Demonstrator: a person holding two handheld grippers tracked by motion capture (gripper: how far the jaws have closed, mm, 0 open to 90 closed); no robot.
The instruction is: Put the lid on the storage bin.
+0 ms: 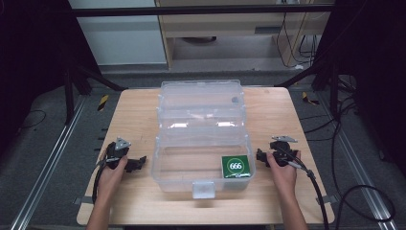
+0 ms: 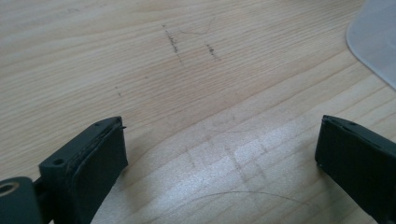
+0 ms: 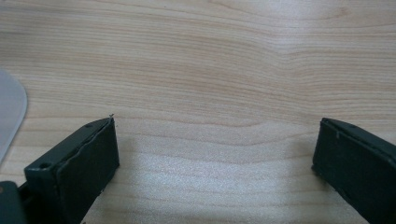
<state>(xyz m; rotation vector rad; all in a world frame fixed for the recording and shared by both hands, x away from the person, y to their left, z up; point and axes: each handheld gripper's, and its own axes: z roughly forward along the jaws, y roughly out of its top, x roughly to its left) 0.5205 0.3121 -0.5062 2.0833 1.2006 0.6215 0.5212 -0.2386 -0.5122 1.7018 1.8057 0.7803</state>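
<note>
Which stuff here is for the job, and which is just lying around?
For the job:
- clear plastic box, lid open
- green 666 card inside the box
- left claw and right claw, both open, resting on the table beside the box

Just lying about:
- wooden table
- cables on the floor
- yellow-black tape

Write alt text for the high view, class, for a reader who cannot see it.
An open clear plastic box sits mid-table with a green pack in its front right corner. The left gripper and right gripper rest beside it, apart from it.
</note>
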